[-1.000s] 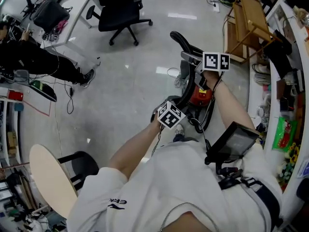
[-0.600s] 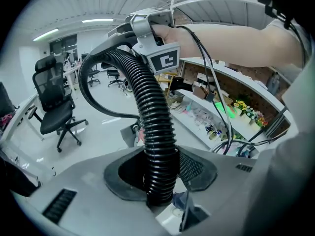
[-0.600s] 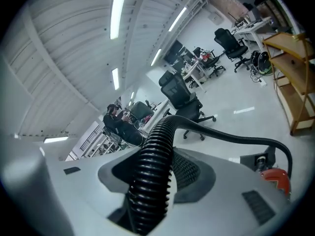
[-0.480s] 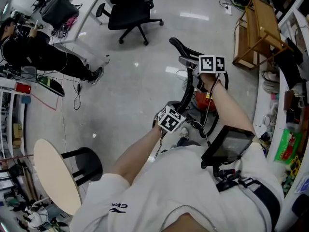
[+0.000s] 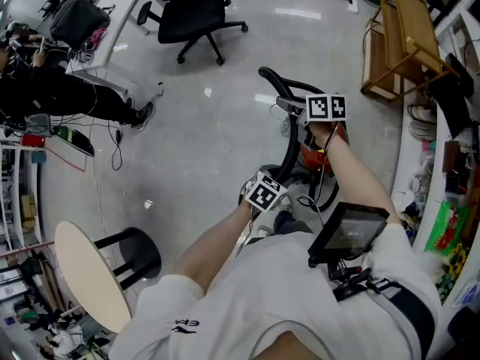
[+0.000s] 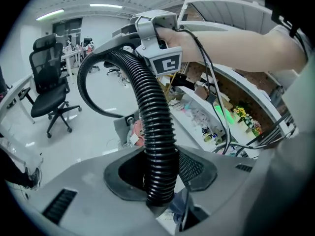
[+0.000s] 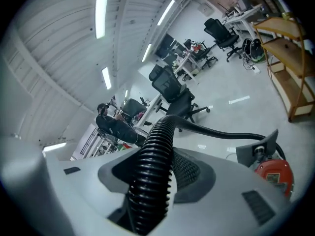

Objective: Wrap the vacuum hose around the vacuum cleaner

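Hose (image 5: pixel 291 142) clenched in both tongs: left tongs (image 6: pixel 158 191) grip it low, right tongs (image 7: pixel 147 200) further along. Its long axis runs between them, beside the red vacuum cleaner (image 5: pixel 313 156) on the floor. Right hand nearer the cleaner.

Both arms out front, R forearm (image 5: pixel 352 175) reaching further than L forearm (image 5: pixel 217 235). L hand-held gripper (image 6: pixel 160 181) & R hand-held gripper (image 7: pixel 147 191) each clamped round the hose (image 5: pixel 291 145), jaws fairly wide.
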`<action>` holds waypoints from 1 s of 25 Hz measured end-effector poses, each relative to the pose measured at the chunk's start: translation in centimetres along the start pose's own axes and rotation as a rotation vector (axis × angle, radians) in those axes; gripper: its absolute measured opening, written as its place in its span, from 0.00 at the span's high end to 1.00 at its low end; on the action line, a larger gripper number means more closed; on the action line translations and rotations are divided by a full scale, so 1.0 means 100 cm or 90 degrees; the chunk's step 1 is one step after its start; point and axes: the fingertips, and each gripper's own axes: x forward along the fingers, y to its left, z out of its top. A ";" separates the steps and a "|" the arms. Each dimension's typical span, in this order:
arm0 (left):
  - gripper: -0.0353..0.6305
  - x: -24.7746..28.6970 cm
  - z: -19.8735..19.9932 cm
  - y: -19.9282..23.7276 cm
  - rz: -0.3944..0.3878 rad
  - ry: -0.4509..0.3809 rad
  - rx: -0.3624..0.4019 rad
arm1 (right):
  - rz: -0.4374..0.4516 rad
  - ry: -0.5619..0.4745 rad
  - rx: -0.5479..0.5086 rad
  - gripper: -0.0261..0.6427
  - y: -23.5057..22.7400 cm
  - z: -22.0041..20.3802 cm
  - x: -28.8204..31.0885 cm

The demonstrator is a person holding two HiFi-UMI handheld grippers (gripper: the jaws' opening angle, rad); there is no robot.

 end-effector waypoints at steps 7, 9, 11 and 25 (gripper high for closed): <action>0.71 -0.013 -0.021 0.006 -0.008 0.016 -0.015 | 0.037 0.019 0.039 0.68 0.002 -0.022 0.023; 0.71 -0.019 -0.029 0.009 -0.007 0.012 -0.022 | 0.039 0.020 0.044 0.68 0.006 -0.028 0.029; 0.71 -0.024 -0.038 0.009 -0.012 0.010 -0.031 | 0.039 0.020 0.045 0.68 0.011 -0.035 0.033; 0.71 -0.077 -0.071 -0.011 -0.021 -0.022 0.012 | 0.045 -0.020 0.045 0.67 0.074 -0.061 0.014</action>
